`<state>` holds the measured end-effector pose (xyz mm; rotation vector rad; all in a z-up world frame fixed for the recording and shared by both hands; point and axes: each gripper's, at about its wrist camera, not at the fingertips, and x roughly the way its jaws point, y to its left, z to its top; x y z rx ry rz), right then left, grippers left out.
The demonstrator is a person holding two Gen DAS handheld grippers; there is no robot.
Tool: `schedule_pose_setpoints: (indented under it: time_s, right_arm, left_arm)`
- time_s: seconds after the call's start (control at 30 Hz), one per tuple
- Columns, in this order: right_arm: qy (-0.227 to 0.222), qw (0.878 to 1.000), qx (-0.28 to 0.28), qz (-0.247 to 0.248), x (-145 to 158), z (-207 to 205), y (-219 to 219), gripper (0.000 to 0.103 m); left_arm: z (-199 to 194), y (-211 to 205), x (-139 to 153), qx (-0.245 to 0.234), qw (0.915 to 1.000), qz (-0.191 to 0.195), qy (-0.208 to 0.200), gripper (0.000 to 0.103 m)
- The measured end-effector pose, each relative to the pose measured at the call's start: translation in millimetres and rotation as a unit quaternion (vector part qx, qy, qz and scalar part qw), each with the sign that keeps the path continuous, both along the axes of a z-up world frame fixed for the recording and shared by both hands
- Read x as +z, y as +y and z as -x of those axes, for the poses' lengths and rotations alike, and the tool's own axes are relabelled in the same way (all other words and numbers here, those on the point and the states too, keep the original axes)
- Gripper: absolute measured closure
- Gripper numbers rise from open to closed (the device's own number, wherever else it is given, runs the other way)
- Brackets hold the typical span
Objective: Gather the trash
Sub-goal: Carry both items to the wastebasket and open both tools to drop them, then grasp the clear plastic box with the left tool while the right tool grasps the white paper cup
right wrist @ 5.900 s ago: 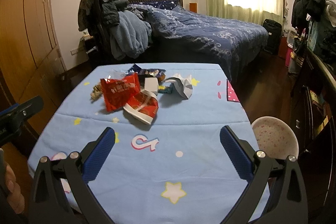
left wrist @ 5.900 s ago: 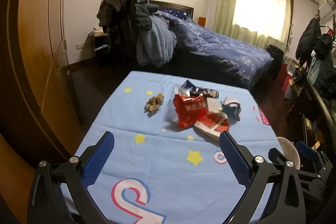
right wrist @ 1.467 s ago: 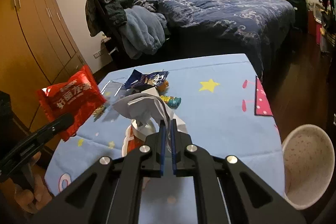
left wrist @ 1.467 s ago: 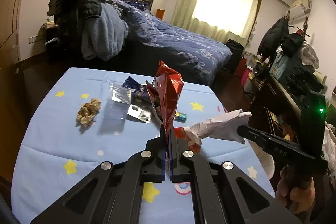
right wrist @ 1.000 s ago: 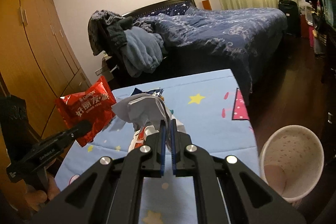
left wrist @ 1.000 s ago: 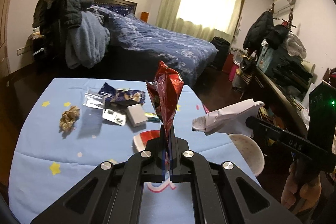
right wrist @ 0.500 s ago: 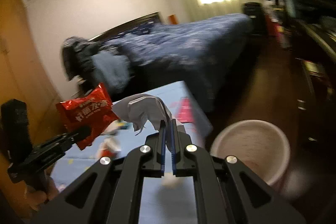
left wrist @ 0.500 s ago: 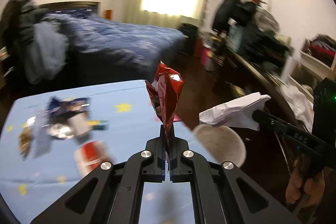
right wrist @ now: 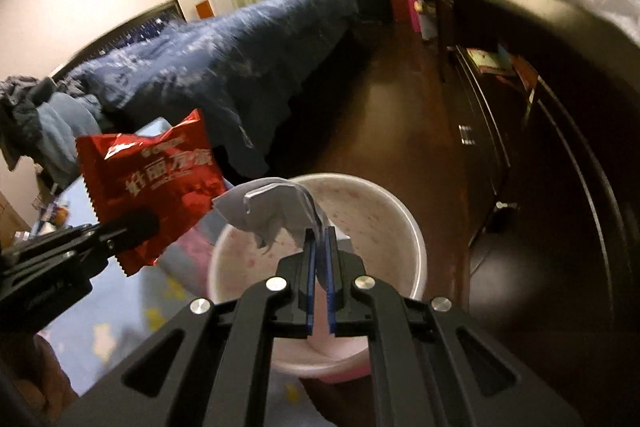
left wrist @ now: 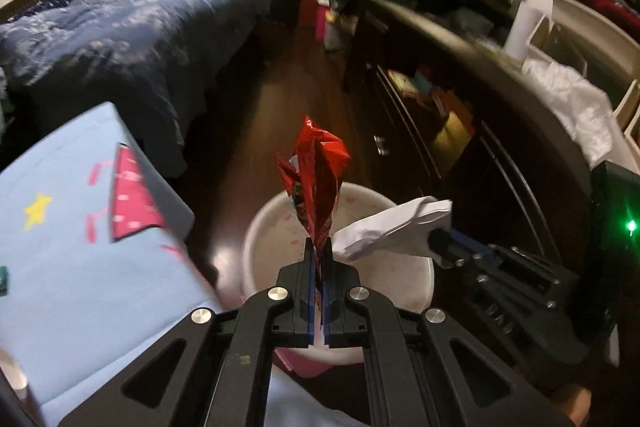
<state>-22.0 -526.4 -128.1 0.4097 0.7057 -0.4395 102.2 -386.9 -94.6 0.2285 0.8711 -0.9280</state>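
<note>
A: Both grippers over the pink bin [left wrist: 256,239] on the floor, just beside the bench [left wrist: 80,267]!

B: Left gripper [left wrist: 318,251], fingers pinched tight on the red snack bag [left wrist: 316,167], which stands upright above the bin.

A: Right gripper [right wrist: 319,239]: fingers narrow, a slim gap showing, crumpled white paper [right wrist: 272,211] caught at the tips, hanging over the bin's mouth.
</note>
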Motion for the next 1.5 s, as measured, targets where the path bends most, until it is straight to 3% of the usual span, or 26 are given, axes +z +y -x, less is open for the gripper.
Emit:
schedule_pose_setpoints:
  time_s: [0.03,0.1,0.17,0.23,0.37,0.47,0.6,0.67,0.87,1.0,1.1,1.2,1.27,1.5]
  right_arm:
    - [0.003,1.0,-0.001,0.001,-3.4,-2.4,-1.1,0.092]
    - [0.005,1.0,-0.007,0.01,-6.2,-2.7,-1.0,0.079]
    - [0.0,1.0,-0.011,0.015,-5.0,-2.5,-1.5,0.068]
    - [-0.004,1.0,-0.014,0.02,-2.1,-1.4,-2.1,0.063]
    - [-0.014,1.0,-0.015,0.023,6.1,-0.2,-5.7,0.06]
    - [-0.027,0.999,0.006,0.023,21.6,2.3,10.5,0.052]
    - [-0.048,0.997,0.05,0.04,47.7,-0.9,48.1,0.039]
    - [-0.061,0.994,0.081,0.05,61.7,-4.7,74.8,0.034]
    - [-0.079,0.981,0.169,0.057,84.9,-20.9,150.8,0.024]
    - [-0.079,0.972,0.215,0.055,89.8,-35.3,199.3,0.012]
    - [-0.068,0.965,0.247,0.054,87.1,-48.8,233.8,0.01]
    - [-0.051,0.96,0.27,0.055,82.1,-62.9,262.5,0.009]
    - [-0.041,0.956,0.284,0.058,78.4,-71.2,278.7,0.009]
    - [-0.01,0.951,0.301,0.07,62.9,-97.3,306.7,0.009]
  left_arm:
    - [0.2,-4.0,-1.8,-0.001,1.0,-0.003,0.001,0.098]
    - [1.5,-6.2,0.0,-0.002,1.0,0.001,0.001,0.084]
    - [4.3,-4.6,3.8,0.001,1.0,0.004,-0.008,0.054]
    - [8.2,-5.0,9.3,0.003,0.9997,0.011,-0.023,0.033]
    - [13.9,7.2,20.0,0.007,0.9989,0.024,-0.041,0.032]
    - [16.0,33.7,32.1,0.031,0.9976,0.034,-0.053,0.032]
    - [17.1,89.7,49.5,0.091,0.9917,0.037,-0.084,0.03]
    - [16.1,120.9,54.9,0.127,0.9859,0.032,-0.103,0.024]
    - [6.0,226.2,67.4,0.244,0.9611,0.017,-0.129,0.021]
    - [-6.1,294.6,70.5,0.318,0.9386,0.008,-0.135,0.017]
    - [-19.4,331.1,66.6,0.359,0.9236,-0.002,-0.133,0.017]
    - [-38.4,358.8,58.6,0.384,0.915,-0.012,-0.124,0.017]
    - [-47.5,371.6,50.7,0.389,0.9137,-0.017,-0.116,0.017]
    - [-89.7,368.8,26.7,0.359,0.9278,-0.026,-0.099,0.017]
